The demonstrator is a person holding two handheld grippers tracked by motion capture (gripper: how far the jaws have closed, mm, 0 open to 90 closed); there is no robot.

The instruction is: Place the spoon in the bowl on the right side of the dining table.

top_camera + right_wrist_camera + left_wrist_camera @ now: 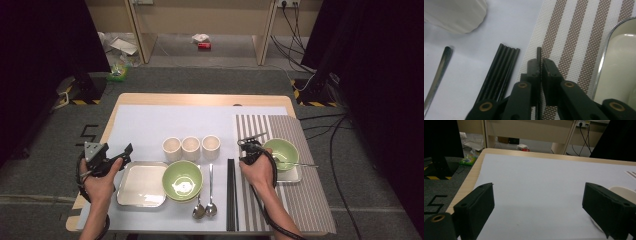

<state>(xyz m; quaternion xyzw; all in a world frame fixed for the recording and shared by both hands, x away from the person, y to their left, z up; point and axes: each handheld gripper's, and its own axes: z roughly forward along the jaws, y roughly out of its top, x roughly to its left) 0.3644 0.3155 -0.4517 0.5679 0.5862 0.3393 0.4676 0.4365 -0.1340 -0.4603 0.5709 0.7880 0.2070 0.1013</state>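
right gripper: nipped shut on a chopstick, held right at the mat edge, probably so it's laid beside the tray
other chopsticks: left in a bundle just left of the jaws
left gripper: held wide, nothing between, parked over bare table
bowl: set in that tray, a spoon rested across it
big bowl: looks empty, beside another empty tray
cups: contents can't be told

Evenly lit from overhead; soft shadows, dark curtained sides. Slightly soft high view, mild glare on the green bowl.
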